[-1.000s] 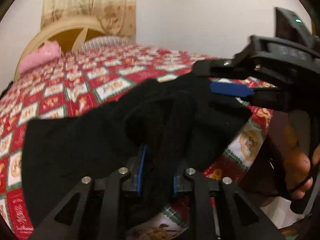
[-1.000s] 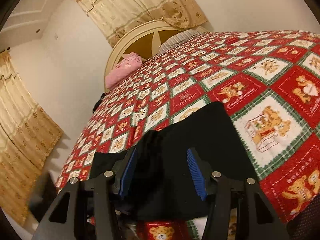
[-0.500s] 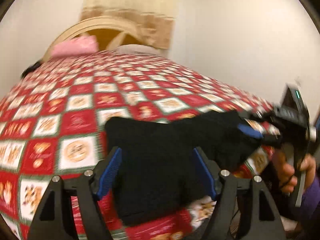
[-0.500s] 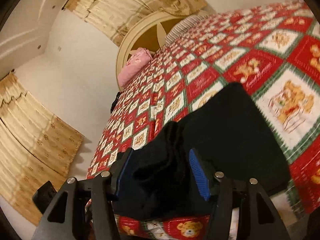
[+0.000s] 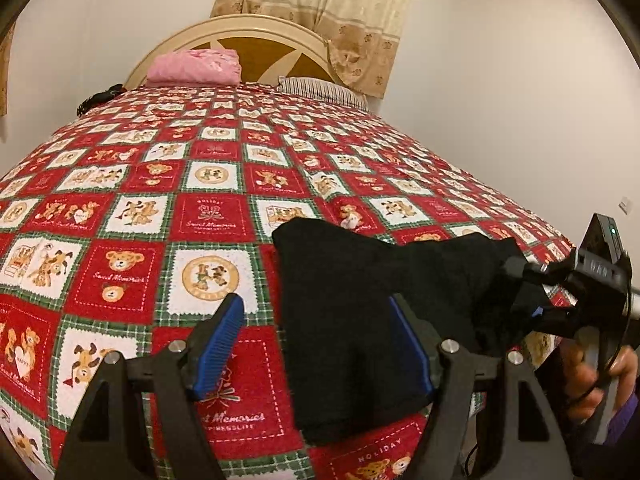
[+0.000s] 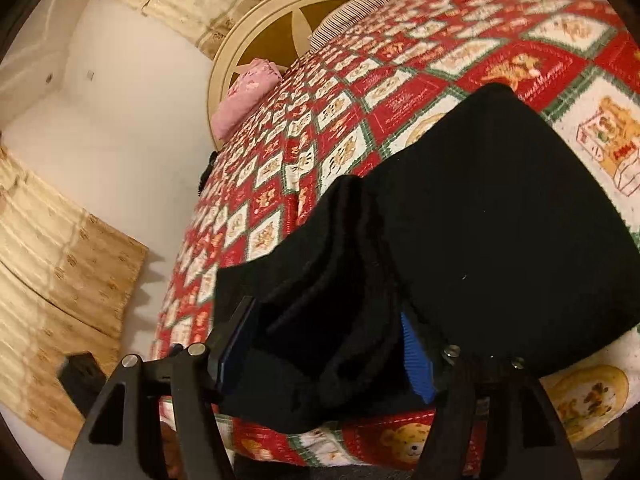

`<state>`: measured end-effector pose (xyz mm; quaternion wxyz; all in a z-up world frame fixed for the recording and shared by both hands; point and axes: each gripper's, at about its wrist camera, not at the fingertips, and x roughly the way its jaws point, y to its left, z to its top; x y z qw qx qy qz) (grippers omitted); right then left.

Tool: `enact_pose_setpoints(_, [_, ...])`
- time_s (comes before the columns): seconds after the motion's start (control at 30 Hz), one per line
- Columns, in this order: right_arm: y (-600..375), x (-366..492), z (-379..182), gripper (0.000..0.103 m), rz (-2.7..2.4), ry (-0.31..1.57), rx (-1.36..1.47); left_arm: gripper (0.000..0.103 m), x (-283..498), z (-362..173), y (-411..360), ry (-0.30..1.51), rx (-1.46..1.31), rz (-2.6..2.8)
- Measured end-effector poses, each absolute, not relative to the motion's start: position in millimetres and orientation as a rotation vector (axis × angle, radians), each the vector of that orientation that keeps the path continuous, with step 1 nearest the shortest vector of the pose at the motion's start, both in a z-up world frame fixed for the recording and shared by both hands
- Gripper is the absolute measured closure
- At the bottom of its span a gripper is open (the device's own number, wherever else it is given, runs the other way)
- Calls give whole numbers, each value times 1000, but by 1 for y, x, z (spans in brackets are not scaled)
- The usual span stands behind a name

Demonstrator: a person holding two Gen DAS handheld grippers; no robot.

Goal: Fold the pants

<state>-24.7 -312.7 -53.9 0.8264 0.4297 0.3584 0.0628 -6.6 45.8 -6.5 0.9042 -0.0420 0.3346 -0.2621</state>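
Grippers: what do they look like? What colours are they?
The left gripper and the right gripper are black frames with triangle cut-outs and silver bolts. Their fingers carry ribbed blue pads. The right one has a boxy top with a small green light and a thin black cable; the hand holding it wears a purple sleeve.

From my left wrist view, the right gripper sits at the frame's right edge with its fingertips sunk into the black pants, so I can't tell how far its jaws stand apart. The hand behind it is cut off by the frame edge. From my right wrist view, the bunched cloth covers most of both blue pads, and I can't tell whether they press it. The pants' near edge drops behind the gripper frame. A small dark object beside the pink bundle is too small to identify.
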Motion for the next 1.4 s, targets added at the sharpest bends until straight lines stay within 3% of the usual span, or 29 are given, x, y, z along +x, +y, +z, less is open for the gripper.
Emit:
enact_pose_setpoints(0.17, [-331, -19, -62, 30, 145, 755, 1080, 28, -1, -8, 48, 710, -114, -538])
enact_pose_setpoints(0.37, [-304, -10, -51, 28, 138, 844, 851, 28, -2, -8, 48, 704, -101, -534])
enact_pose_setpoints(0.43, [-291, -15, -47, 41, 95, 853, 705, 28, -1, -9, 47, 712, -104, -535])
enact_pose_setpoints(0.47, [-288, -16, -47, 64, 72, 861, 648, 28, -1, -10, 47, 716, -106, -534])
enact_pose_setpoints(0.5, [-286, -17, -50, 72, 63, 868, 605, 28, 0, -11, 47, 722, -108, -534])
enact_pose_setpoints(0.7, [-279, -21, -45, 81, 83, 817, 515, 28, 1, -12, 48, 730, -116, -524])
enact_pose_setpoints(1.0, [-314, -50, 22, 82, 118, 639, 295, 28, 4, -9, 40, 717, -91, -526])
enact_pose_setpoints(1.23, [-363, -51, -34, 81, 20, 787, 272, 28, 3, -11, 13, 721, -34, -562])
enact_pose_setpoints(1.4, [-369, -66, -40, 70, 31, 664, 290, 28, 1, -21, 2, 763, 13, -552])
